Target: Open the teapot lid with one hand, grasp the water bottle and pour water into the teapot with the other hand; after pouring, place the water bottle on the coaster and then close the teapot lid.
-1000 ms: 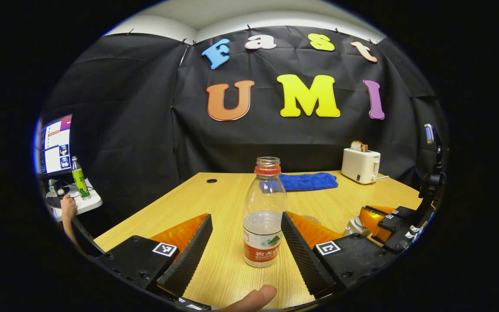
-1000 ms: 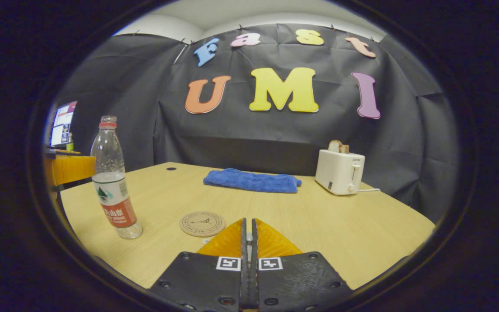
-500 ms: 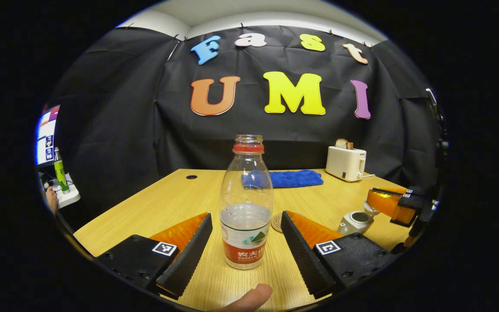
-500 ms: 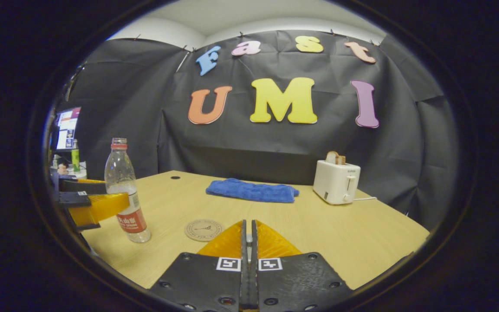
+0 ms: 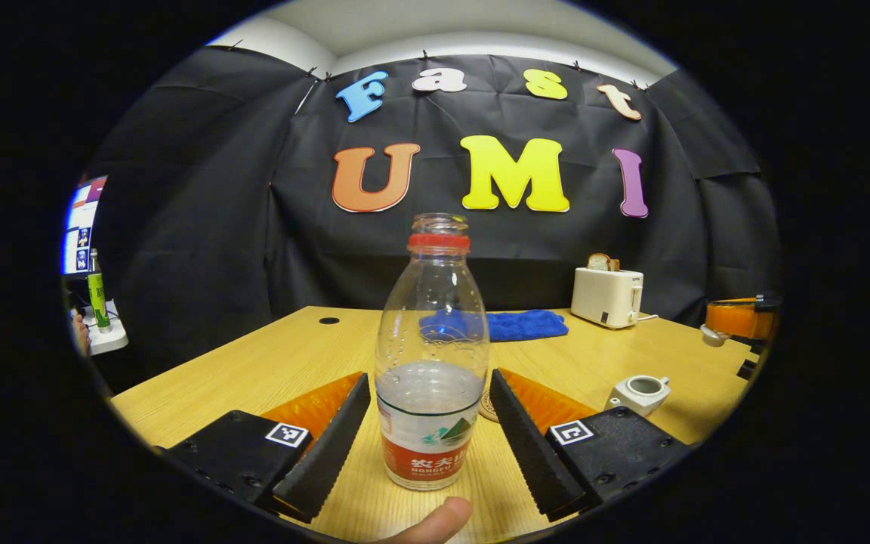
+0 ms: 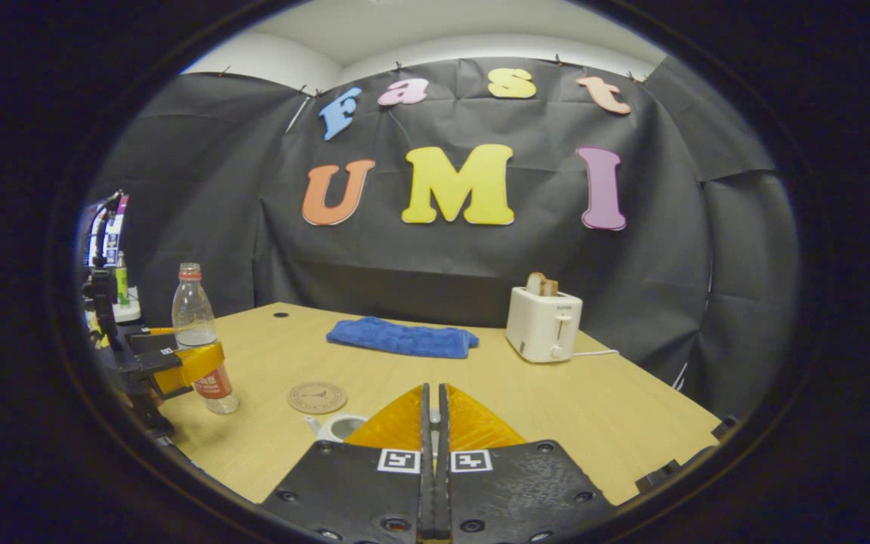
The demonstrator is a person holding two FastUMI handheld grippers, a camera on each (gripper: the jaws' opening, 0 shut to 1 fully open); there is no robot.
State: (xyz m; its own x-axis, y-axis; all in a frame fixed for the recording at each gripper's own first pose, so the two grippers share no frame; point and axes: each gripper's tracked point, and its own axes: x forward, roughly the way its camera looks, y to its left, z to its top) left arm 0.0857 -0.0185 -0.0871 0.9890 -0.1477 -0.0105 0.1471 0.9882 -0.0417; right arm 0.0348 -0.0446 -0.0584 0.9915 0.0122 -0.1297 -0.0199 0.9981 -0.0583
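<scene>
clear water bottle (image 5: 432, 363) stands between the left gripper (image 5: 430, 423)'s spread fingers, untouched; right gripper (image 6: 432, 423)'s fingers press together, perhaps pinching the hidden lid, half-covering the teapot (image 6: 338, 427).

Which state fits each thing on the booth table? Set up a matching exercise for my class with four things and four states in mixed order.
Things:
1. water bottle
2. teapot
3. toaster
4. blue cloth

States:
A. holds a slice of bread in its slot
B. lies folded near the back wall
C. stands uncapped, partly filled
D. sits with its lid off

Pairs: 1-C, 2-D, 3-A, 4-B
</scene>
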